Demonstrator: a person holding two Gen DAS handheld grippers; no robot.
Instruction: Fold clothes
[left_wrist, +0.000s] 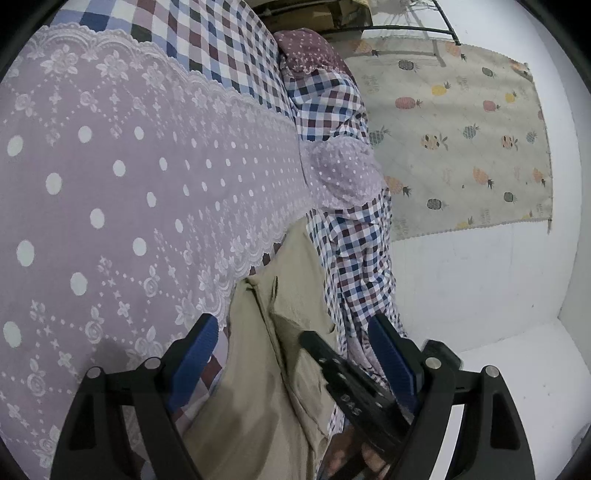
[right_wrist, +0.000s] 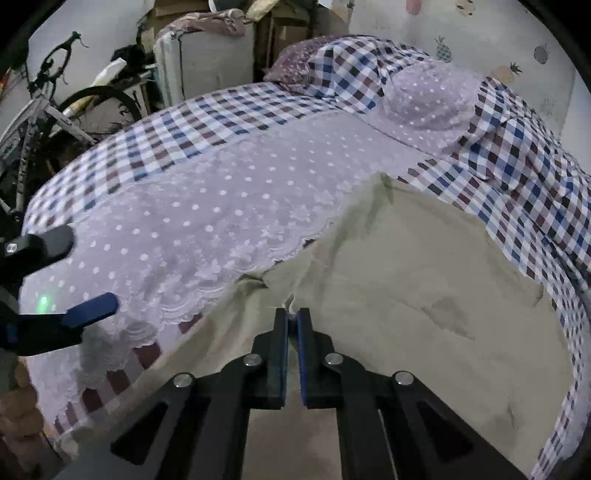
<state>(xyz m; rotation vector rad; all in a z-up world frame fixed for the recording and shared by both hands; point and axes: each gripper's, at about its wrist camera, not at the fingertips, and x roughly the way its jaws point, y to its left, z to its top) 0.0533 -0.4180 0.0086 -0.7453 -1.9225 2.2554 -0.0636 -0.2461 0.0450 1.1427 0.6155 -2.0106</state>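
A khaki garment (right_wrist: 406, 277) lies spread over the near right part of the bed, partly on the purple lace cover (right_wrist: 229, 192). My right gripper (right_wrist: 293, 314) is shut on a bunched fold of the garment near its left edge. In the left wrist view the same khaki garment (left_wrist: 266, 369) runs between the blue pads (left_wrist: 205, 336) of my left gripper (left_wrist: 295, 328), which stands open just above it. The right gripper's black body (left_wrist: 343, 380) crosses between those pads. From the right wrist view, the left gripper (right_wrist: 90, 269) hovers open over the lace at the far left.
The bed carries a blue, maroon and white checked sheet (right_wrist: 207, 122) and lumpy pillows (right_wrist: 424, 96) at its head. A bicycle (right_wrist: 44, 110) and stacked boxes (right_wrist: 207, 55) stand beyond the bed. A pineapple-print mat (left_wrist: 461, 129) lies on the white floor (left_wrist: 480, 295) beside the bed.
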